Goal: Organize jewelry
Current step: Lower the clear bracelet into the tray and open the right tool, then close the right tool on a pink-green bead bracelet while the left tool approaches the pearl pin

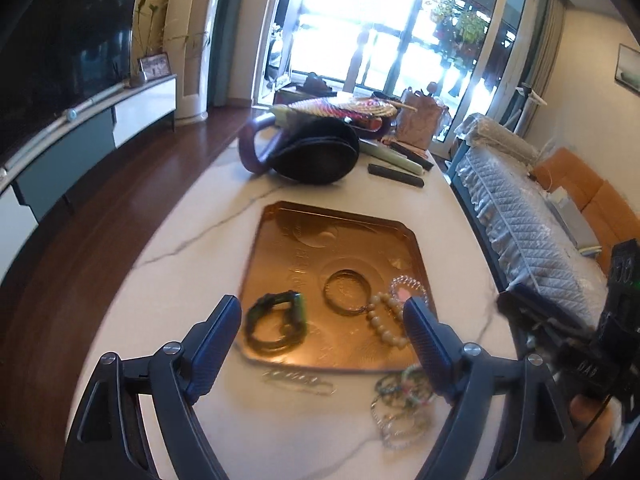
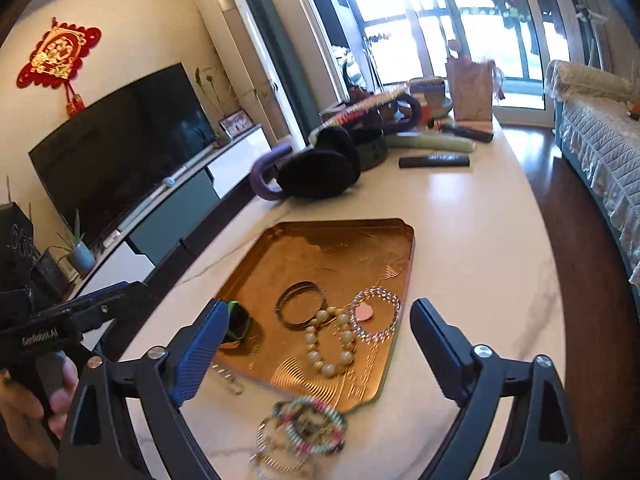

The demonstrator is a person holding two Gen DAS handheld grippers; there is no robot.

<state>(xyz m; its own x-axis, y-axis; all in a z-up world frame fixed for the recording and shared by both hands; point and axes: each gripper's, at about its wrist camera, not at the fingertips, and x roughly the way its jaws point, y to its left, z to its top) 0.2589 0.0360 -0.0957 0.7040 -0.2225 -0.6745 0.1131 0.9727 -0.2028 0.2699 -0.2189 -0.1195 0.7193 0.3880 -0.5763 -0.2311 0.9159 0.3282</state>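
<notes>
White marble table [image 1: 192, 240] fills both views. Copper tray [image 1: 296, 248] sits centre frame. Lower half of tray holds a dark green watch [image 1: 276, 322] at left, a metal bangle [image 1: 347, 291] in the middle, a cream bead bracelet [image 2: 330, 342] below it, and a clear crystal bracelet [image 2: 376, 314] at right. Off the tray, bottom centre: blurred pile of mixed bracelets [image 2: 304, 426] and a silver chain [image 1: 300, 380] on the marble. Left gripper [image 1: 322, 320] jaws wide, nothing held. Right gripper [image 2: 316, 322] the same.
</notes>
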